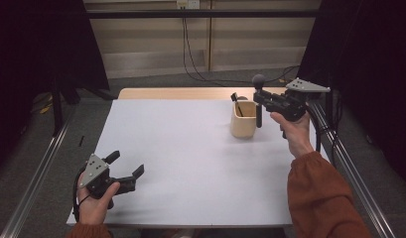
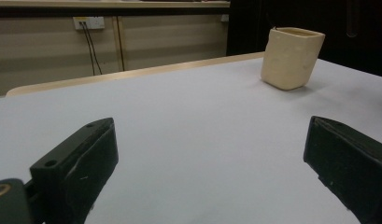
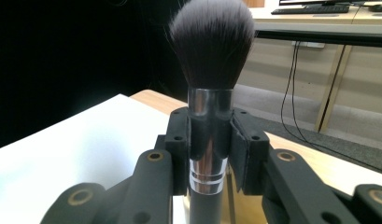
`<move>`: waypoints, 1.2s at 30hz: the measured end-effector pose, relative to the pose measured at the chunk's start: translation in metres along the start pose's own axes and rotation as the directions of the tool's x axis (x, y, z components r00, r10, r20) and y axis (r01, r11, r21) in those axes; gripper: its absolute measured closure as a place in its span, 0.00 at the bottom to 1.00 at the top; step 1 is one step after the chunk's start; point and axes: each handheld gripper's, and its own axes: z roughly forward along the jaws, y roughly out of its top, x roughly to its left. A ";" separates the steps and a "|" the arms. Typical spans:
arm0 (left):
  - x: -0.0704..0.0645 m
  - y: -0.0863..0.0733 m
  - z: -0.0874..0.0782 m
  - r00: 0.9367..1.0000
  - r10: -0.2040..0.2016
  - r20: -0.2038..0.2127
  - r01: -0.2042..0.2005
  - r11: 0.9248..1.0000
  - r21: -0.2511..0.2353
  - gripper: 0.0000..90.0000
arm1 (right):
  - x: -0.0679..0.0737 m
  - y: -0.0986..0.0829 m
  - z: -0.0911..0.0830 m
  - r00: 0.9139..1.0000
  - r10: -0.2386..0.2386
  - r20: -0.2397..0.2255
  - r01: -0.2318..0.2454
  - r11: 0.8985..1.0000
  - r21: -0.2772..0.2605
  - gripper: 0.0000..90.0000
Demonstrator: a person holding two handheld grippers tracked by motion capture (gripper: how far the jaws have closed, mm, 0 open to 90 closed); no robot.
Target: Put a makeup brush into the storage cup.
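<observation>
The left claw rests low over the near left corner of the white bench, spread wide with nothing between its jaws; it is best kept there, well apart from the work. Farther right stands the cream holder, a squarish soft-cornered cup near the bench's far edge, with something dark and thin sticking out of it. Just beside it, at its right rim, the right claw holds the makeup brush upright, bristles up, its handle hanging outside the cup. The step looks like standing the brush in the holder: keep it vertical and centre it over the opening before lowering. The brush has a dark domed head, a shiny metal ferrule clamped between the jaws, and a black handle.
</observation>
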 end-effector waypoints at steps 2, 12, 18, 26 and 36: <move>0.000 0.000 0.000 1.000 0.002 -0.001 -0.002 1.000 0.000 0.03 | -0.001 0.003 0.003 1.000 -0.007 0.011 0.007 1.000 -0.006 0.79; 0.000 0.000 0.000 1.000 0.005 0.001 -0.005 1.000 0.001 0.03 | -0.006 0.014 0.018 0.999 -0.018 0.032 0.018 1.000 -0.021 0.79; 0.001 0.000 0.001 1.000 0.002 0.005 -0.002 1.000 0.005 0.03 | -0.005 0.017 0.027 0.999 -0.037 0.023 0.038 0.999 -0.028 0.79; 0.001 -0.001 0.001 1.000 0.004 0.003 -0.004 1.000 0.009 0.03 | -0.006 0.022 0.037 0.998 -0.048 0.031 0.049 0.998 -0.045 0.79; 0.001 -0.001 0.003 1.000 0.017 0.004 -0.017 1.000 0.024 0.03 | -0.015 0.015 0.049 0.999 -0.035 0.038 0.037 0.999 -0.036 0.79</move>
